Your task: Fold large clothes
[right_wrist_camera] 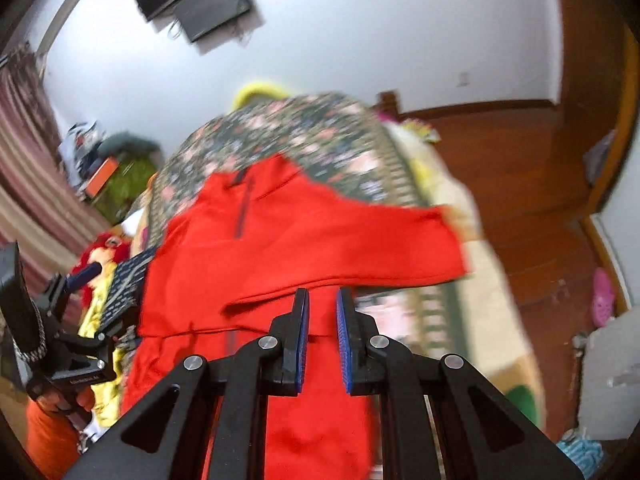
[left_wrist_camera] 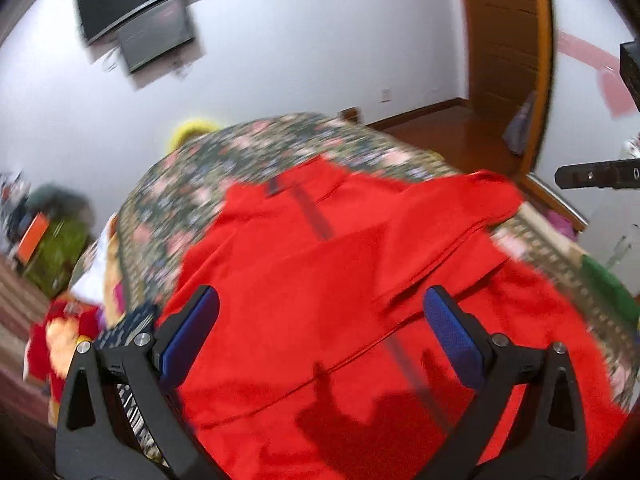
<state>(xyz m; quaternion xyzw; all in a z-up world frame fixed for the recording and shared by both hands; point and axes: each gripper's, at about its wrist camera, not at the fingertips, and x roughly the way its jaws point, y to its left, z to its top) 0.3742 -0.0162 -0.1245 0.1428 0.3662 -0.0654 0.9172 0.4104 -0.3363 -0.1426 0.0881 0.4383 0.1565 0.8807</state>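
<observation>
White walls and a wooden floor frame a bed with a dark floral bedspread (left_wrist_camera: 256,148), and on it lies the large red zip-neck garment (left_wrist_camera: 304,264), its collar toward the far end, one sleeve folded across the chest. Above its near hem, the left gripper (left_wrist_camera: 318,322) has its jaws wide apart and empty; the right gripper (right_wrist_camera: 323,324) has jaws nearly closed on nothing (no cloth between them). I judge the loose sleeve could slide off its fold if the next grasp drags the hem.

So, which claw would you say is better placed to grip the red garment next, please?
Left, probably. The left claw stands wide open over the red garment, fabric straight ahead of it; the right claw is shut and would have to open first.
</observation>
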